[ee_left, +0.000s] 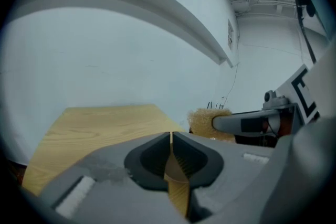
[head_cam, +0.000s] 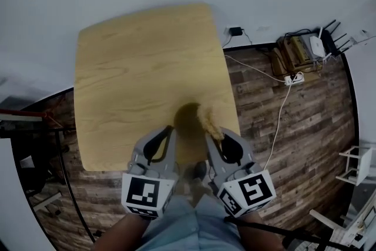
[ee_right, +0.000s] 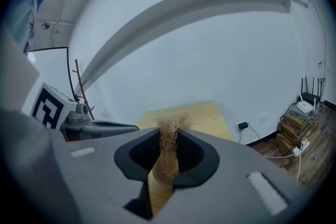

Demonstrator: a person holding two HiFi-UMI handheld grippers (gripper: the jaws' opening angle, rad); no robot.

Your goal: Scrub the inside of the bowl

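Observation:
A dark brown bowl (head_cam: 188, 116) sits at the near edge of the wooden table (head_cam: 141, 62). My left gripper (head_cam: 172, 130) meets its left rim; in the left gripper view the jaws (ee_left: 171, 140) stand shut with a thin tan sliver, seemingly the rim, pinched between them. A tan fibrous scrubber (head_cam: 209, 119) is clamped in my shut right gripper (head_cam: 215, 137) and rests against the bowl's right side. The scrubber (ee_right: 169, 140) sticks up between the right jaws, and the scrubber (ee_left: 202, 122) also shows in the left gripper view. Most of the bowl's inside is in shadow.
The table's front edge lies just under both grippers, with the person's legs below. On the wood floor to the right are a white cable, a power strip (head_cam: 294, 78), a router on boxes (head_cam: 316, 44) and a white stool (head_cam: 356, 163). A white wall stands behind the table.

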